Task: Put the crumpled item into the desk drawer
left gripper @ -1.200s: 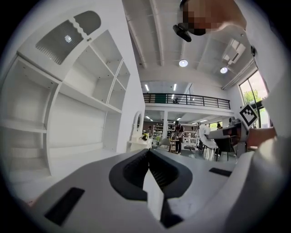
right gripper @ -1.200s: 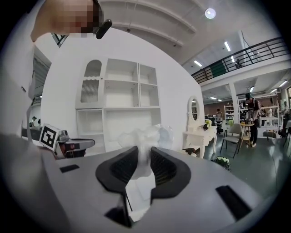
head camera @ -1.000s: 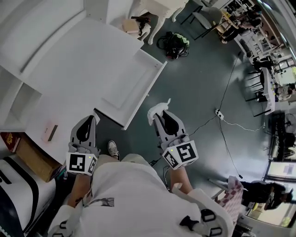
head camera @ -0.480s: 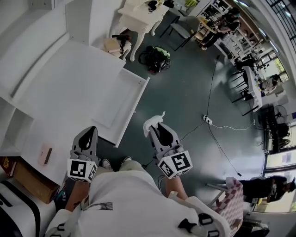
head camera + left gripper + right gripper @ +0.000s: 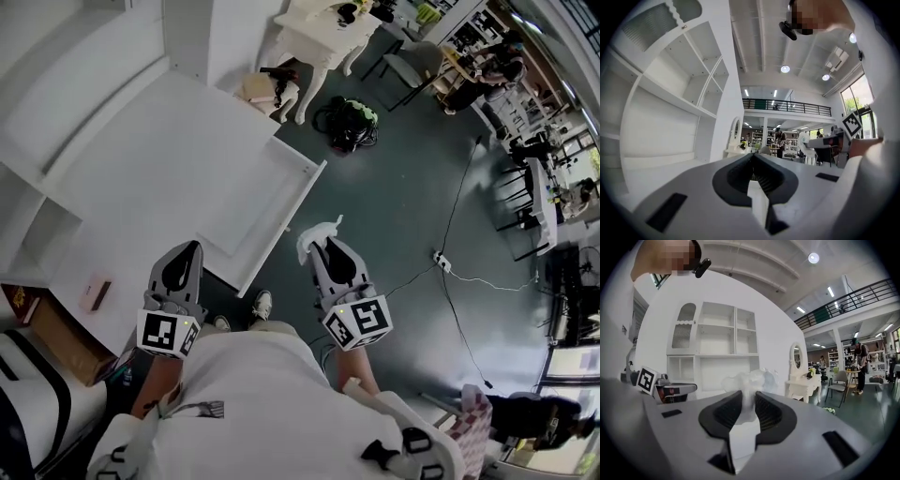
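Ahead of the person: one white desk [image 5: 122, 159] with one drawer [image 5: 267, 192] pulled open. Two grippers: left gripper [image 5: 190, 249], jaws together, nothing between them; right gripper [image 5: 325, 246], jaws clamped on the one crumpled wad [image 5: 314, 232], held over the floor [image 5: 403, 187] just beside the drawer.

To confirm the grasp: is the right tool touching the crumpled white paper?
Touching. The right gripper view shows the right tool with both jaws pressed against the crumpled white paper, which sticks out beyond them.
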